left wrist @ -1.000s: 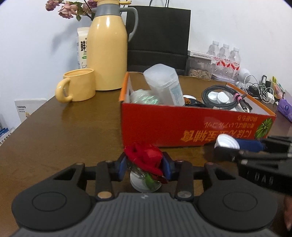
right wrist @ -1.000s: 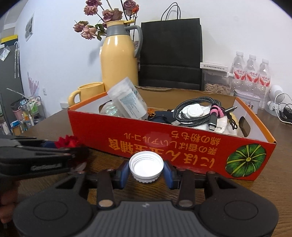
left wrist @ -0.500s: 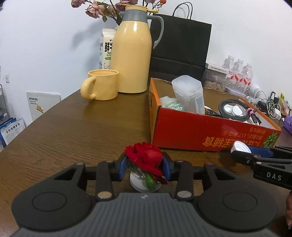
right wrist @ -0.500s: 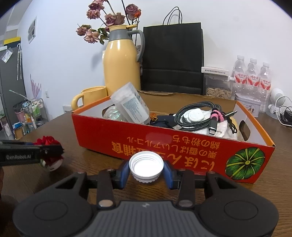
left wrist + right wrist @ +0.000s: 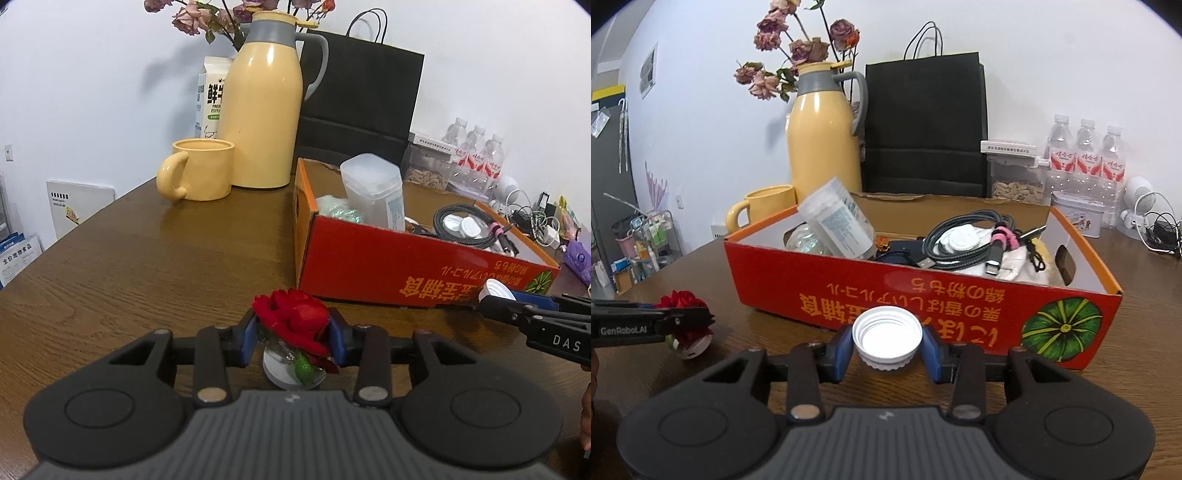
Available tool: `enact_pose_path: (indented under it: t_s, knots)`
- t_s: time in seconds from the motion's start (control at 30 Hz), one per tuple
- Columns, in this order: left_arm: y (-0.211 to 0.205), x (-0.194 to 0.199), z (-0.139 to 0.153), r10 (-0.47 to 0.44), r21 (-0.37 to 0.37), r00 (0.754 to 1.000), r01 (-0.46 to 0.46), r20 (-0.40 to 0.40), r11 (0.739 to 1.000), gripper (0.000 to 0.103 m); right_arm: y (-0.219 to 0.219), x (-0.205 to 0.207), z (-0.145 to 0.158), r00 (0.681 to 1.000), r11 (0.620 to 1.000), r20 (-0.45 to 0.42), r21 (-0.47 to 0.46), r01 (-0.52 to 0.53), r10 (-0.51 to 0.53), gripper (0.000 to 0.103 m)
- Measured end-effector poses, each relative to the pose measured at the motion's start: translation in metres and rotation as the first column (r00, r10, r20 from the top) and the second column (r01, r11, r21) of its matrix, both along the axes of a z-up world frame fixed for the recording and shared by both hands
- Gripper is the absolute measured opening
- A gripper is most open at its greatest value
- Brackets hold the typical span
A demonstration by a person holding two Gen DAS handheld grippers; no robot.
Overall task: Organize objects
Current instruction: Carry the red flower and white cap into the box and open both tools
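Both loads clamped, waiting short of the red box point(image 5: 923, 295).
Left hand-held gripper point(image 5: 291, 334) pinches the rose ornament point(image 5: 295, 317); right hand-held gripper point(image 5: 886, 345) pinches the white cap point(image 5: 886, 332) (mouth up), above the bench point(image 5: 147, 266) beside the box's near wall, probably for dropping in.

Setting: a lived-in office or break-room corner, not a lab or workshop.

A brown wood-grain tabletop point(image 5: 155, 258) stands against plain white walls. It carries a yellow thermos jug point(image 5: 263, 99) with dried roses point(image 5: 783, 48) behind it, a matching yellow mug point(image 5: 201, 170), a milk carton point(image 5: 212, 96), a black paper shopping bag point(image 5: 925, 125), a pack of water bottles point(image 5: 1086, 151), a clear canister of seeds point(image 5: 1015, 177) and loose charger cables point(image 5: 532, 221). Printed leaflets point(image 5: 16, 258) stand at the left edge, and a small trolley of bottles point(image 5: 646, 236) sits beside a dark cabinet.
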State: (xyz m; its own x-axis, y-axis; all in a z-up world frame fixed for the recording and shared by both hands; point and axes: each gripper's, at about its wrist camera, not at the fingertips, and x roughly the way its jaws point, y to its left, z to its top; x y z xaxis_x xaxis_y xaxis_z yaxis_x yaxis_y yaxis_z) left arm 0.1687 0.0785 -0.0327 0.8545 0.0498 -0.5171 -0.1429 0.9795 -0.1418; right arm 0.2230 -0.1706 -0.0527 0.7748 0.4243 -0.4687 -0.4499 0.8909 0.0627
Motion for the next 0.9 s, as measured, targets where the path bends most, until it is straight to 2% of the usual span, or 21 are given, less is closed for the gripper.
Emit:
enact_pose_path:
  t_s: [0.23, 0.53, 0.73, 0.9]
  knots:
    - [-0.011, 0.006, 0.024, -0.041, 0.008, 0.997, 0.040, 0.069, 0.999, 0.039, -0.017, -0.005, 0.017, 0.998, 0.999, 0.058, 0.036, 0.016, -0.018, 0.039]
    - [-0.050, 0.043, 0.054, -0.141, 0.049, 0.979, 0.136, 0.144, 0.990, 0.039, -0.034, 0.011, 0.037, 0.995, 0.999, 0.089, 0.026, 0.043, -0.046, 0.039]
    - [-0.077, 0.083, 0.066, -0.179, 0.072, 0.966, 0.169, 0.184, 0.983, 0.039, -0.027, 0.042, 0.056, 0.989, 0.999, 0.143, -0.015, 0.049, -0.046, 0.039]
    - [-0.097, 0.125, 0.071, -0.181, 0.093, 0.962, 0.165, 0.204, 0.982, 0.039, -0.018, 0.084, 0.066, 0.982, 0.994, 0.158, -0.008, 0.105, -0.102, 0.039]
